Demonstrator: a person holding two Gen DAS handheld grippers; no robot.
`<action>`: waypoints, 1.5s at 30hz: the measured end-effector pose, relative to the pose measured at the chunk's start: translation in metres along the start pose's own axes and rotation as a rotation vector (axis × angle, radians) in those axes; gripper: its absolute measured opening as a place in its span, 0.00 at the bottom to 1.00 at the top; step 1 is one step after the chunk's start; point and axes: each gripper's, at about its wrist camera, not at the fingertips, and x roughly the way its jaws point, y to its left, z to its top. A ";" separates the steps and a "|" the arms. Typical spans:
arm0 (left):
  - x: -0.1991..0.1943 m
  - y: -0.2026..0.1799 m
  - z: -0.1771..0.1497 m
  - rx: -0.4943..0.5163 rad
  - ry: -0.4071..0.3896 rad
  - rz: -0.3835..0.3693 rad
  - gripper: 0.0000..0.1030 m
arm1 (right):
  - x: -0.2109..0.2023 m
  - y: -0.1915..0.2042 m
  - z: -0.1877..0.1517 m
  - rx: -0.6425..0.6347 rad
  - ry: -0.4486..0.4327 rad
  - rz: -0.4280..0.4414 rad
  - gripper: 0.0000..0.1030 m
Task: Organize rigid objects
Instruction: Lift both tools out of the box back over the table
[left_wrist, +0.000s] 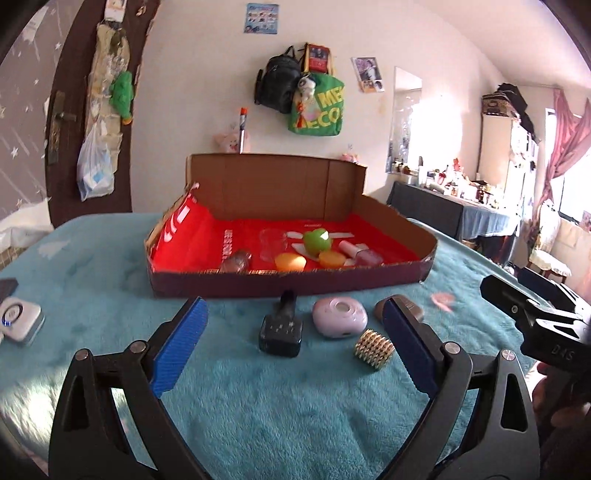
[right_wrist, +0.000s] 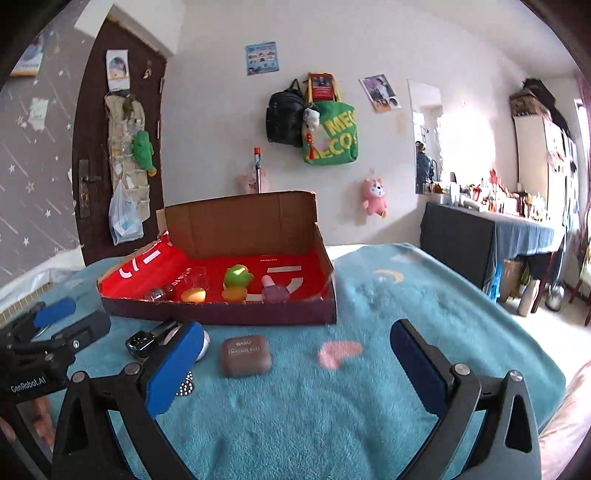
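A shallow cardboard box (left_wrist: 288, 286) with a red lining stands on the teal blanket. In it lie a green apple-shaped toy (left_wrist: 317, 240), two orange lids (left_wrist: 290, 261), a pink nail-polish bottle (left_wrist: 360, 254) and clear glass pieces (left_wrist: 272, 243). In front of the box lie a black watch (left_wrist: 280, 330), a lilac round case (left_wrist: 340, 317), a gold spiked cube (left_wrist: 373, 349) and a brown earbud case (right_wrist: 245, 356). My left gripper (left_wrist: 295, 338) is open above the watch, nothing in it. My right gripper (right_wrist: 297, 363) is open, with the brown case between its fingers' line and apart from both.
A white square device (left_wrist: 20, 319) lies at the blanket's left edge. The right gripper's body (left_wrist: 546, 325) shows at the right of the left wrist view. A pink patch (right_wrist: 340, 353) marks the blanket. A cluttered dresser (right_wrist: 491, 229) stands at the right; bags hang on the wall.
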 end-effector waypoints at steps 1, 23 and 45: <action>0.001 -0.001 -0.002 -0.001 0.002 0.004 0.94 | 0.002 -0.001 -0.003 0.003 0.004 0.007 1.00; 0.015 0.004 -0.026 -0.013 0.060 0.045 0.94 | 0.028 -0.004 -0.033 -0.004 0.074 -0.026 1.00; 0.019 0.007 -0.025 -0.026 0.089 0.041 0.94 | 0.033 -0.001 -0.037 -0.010 0.092 -0.026 1.00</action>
